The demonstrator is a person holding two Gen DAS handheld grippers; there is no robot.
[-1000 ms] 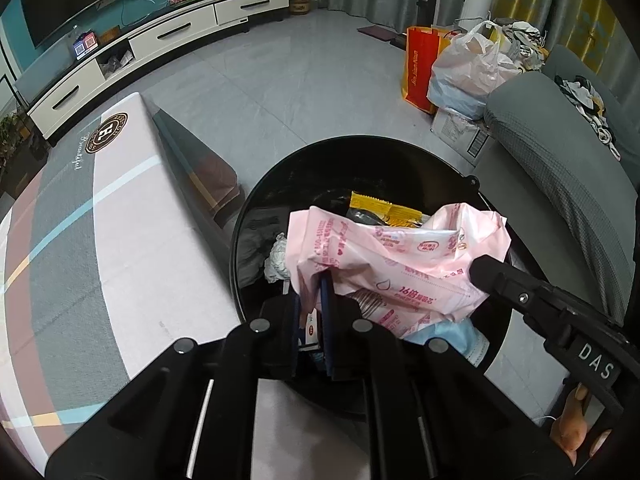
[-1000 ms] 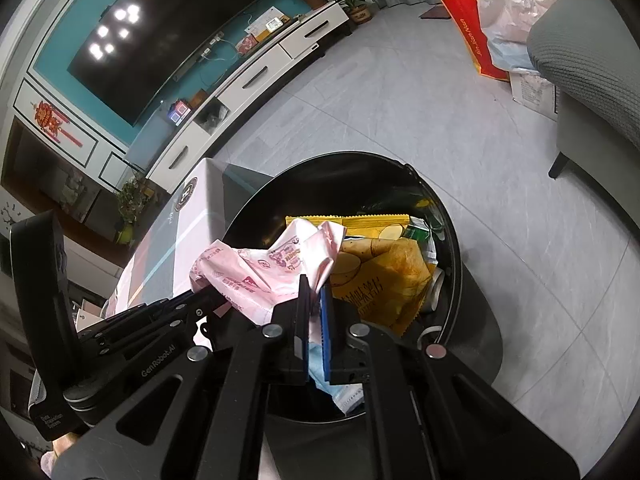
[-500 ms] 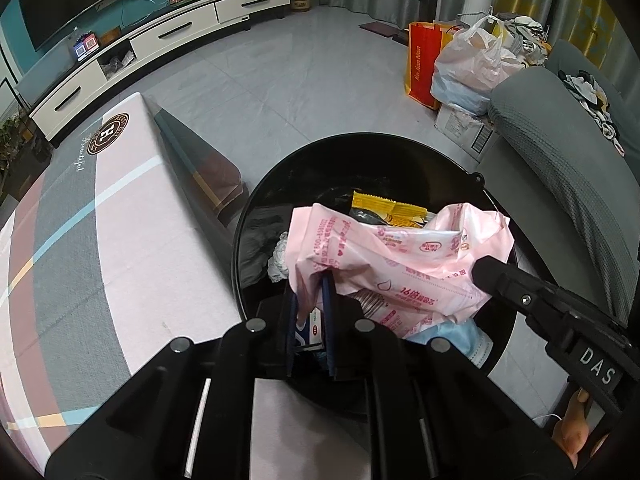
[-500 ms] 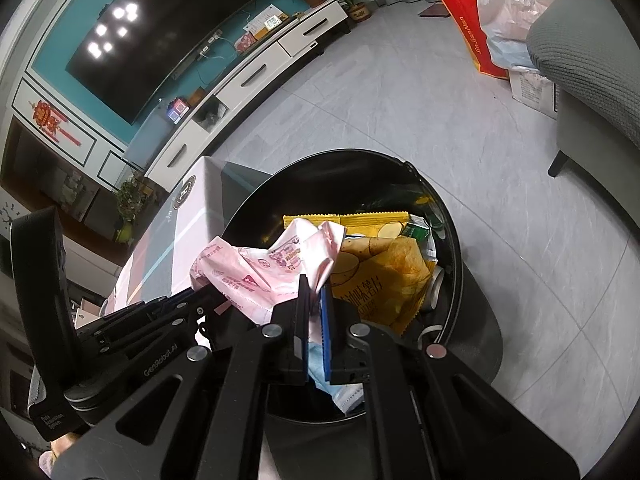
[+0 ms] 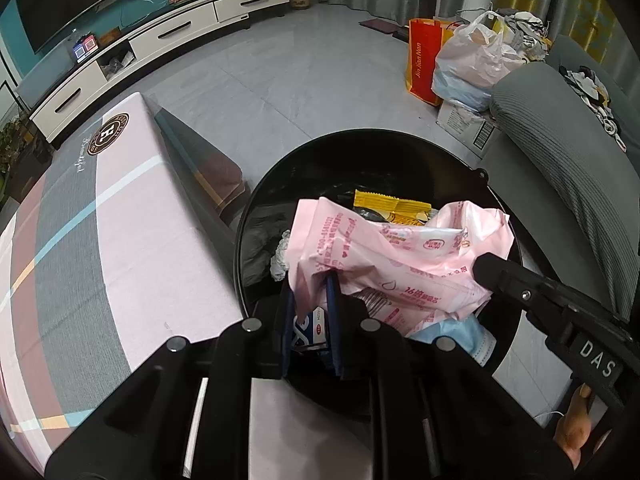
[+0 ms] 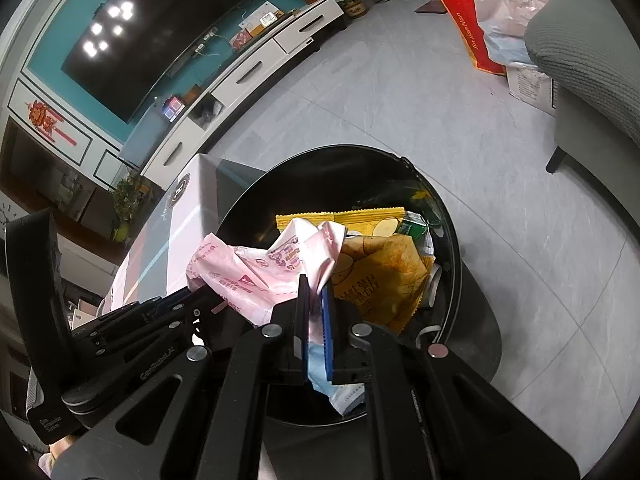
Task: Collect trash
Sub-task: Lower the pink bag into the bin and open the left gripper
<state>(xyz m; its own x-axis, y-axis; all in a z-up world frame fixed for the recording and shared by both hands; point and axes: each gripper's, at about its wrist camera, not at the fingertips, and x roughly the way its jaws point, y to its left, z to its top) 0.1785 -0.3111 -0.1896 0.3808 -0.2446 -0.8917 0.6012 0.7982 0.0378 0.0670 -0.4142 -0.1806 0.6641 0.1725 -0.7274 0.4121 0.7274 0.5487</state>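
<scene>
A crumpled pink wrapper (image 5: 400,256) (image 6: 248,268) hangs stretched over the round black trash bin (image 5: 360,134) (image 6: 320,150). My left gripper (image 5: 310,284) is at the wrapper's left end; its jaws are opening, a gap shows between the pads, and the film only drapes on one fingertip. My right gripper (image 6: 315,284) pinches the wrapper's other corner, its jaws just starting to open. Each gripper shows in the other's view, the right gripper (image 5: 520,284) and the left gripper (image 6: 192,304). Inside the bin lie a yellow chip bag (image 6: 380,276), a blue face mask (image 5: 452,332) and a small blue-and-white box (image 5: 312,326).
A low table with a pink and grey cloth (image 5: 100,240) stands against the bin's left side. A grey sofa (image 5: 568,140) is on the right. A red paper bag (image 5: 422,60) and a full plastic bag (image 5: 476,52) sit on the tiled floor. A white TV cabinet (image 5: 180,32) lines the far wall.
The left gripper's jaws have spread apart, freeing the wrapper's edge. The right gripper's gap has widened slightly. Neither hand nor the wrapper has shifted.
</scene>
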